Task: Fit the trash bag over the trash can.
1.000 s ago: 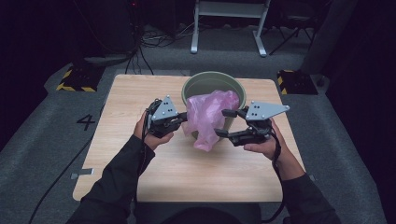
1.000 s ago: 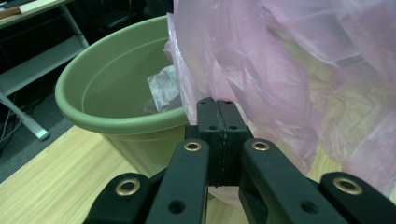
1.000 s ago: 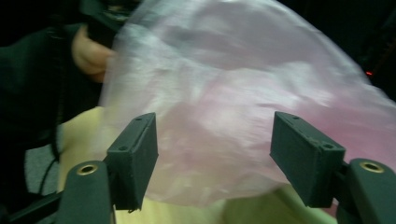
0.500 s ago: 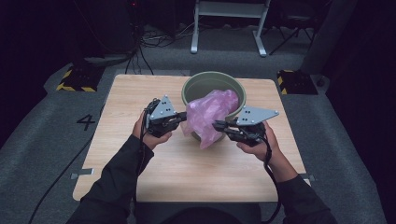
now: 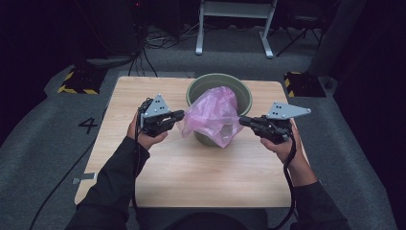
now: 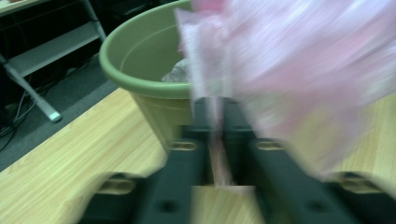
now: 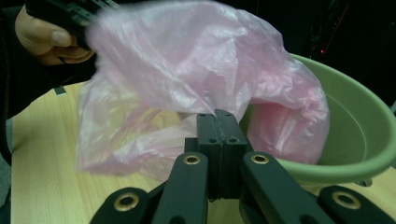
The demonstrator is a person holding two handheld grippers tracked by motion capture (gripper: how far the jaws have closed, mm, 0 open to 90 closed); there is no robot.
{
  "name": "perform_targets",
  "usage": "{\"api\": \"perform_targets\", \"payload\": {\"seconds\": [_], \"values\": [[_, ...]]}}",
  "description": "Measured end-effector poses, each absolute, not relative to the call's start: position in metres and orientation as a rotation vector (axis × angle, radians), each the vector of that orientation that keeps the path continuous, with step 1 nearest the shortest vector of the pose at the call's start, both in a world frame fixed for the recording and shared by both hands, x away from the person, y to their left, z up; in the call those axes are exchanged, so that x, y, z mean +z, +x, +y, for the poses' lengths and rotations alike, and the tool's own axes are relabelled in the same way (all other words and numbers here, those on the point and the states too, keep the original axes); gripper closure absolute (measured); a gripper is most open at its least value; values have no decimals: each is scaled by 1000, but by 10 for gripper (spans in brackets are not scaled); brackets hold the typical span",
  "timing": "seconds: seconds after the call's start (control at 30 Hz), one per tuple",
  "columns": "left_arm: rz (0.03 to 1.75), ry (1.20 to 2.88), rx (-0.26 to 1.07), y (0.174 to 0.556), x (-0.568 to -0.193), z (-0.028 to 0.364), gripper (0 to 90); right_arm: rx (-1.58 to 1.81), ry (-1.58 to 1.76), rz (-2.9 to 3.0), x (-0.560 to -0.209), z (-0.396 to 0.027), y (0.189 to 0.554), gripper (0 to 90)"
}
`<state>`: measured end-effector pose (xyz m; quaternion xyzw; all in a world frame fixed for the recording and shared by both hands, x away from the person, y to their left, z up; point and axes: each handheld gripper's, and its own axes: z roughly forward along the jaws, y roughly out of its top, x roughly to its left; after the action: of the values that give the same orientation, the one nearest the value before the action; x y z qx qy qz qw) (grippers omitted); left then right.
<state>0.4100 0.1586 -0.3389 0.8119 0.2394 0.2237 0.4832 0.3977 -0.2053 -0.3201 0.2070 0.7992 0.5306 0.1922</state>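
Pale wood grain covers the square table (image 5: 191,167), which stands on grey carpet in a dark room, a black cable trailing over the floor and a white metal frame (image 5: 234,19) at the back. Forearms in dark sleeves come in from the near edge, each hand carrying a black claw with a grey three-cornered plate on top. Left claw (image 5: 178,115): jaws nearly together and just easing apart, a thin strip of pink film between them in the left gripper view. Right claw (image 5: 243,121): jaws just brought fully together, and whether film is caught in them cannot be told. Between the two claws hangs the pink plastic bag (image 5: 213,115), thin, crinkled and translucent, spilling over the near rim of the round olive-green plastic pot (image 5: 243,96) just beyond the claws' tips.
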Motion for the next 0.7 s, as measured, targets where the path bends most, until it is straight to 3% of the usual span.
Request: {"api": "perform_targets", "payload": {"seconds": [0.13,0.17,0.3,0.5,0.53,0.7], "values": [[589,1964,565,401,-338,158,406,1491,596,2244,-321,-206,399,900],[566,1947,572,391,-336,158,358,1490,600,2243,-321,-205,399,900],[527,1911,600,372,-331,160,309,1490,605,2240,-321,-204,400,900],[362,1899,588,335,-323,145,326,1495,620,2240,-322,-201,402,900],[283,1930,558,325,-324,129,335,1494,617,2244,-323,-200,402,900],[261,1984,571,328,-332,94,333,1495,610,2254,-323,-197,403,900]]}}
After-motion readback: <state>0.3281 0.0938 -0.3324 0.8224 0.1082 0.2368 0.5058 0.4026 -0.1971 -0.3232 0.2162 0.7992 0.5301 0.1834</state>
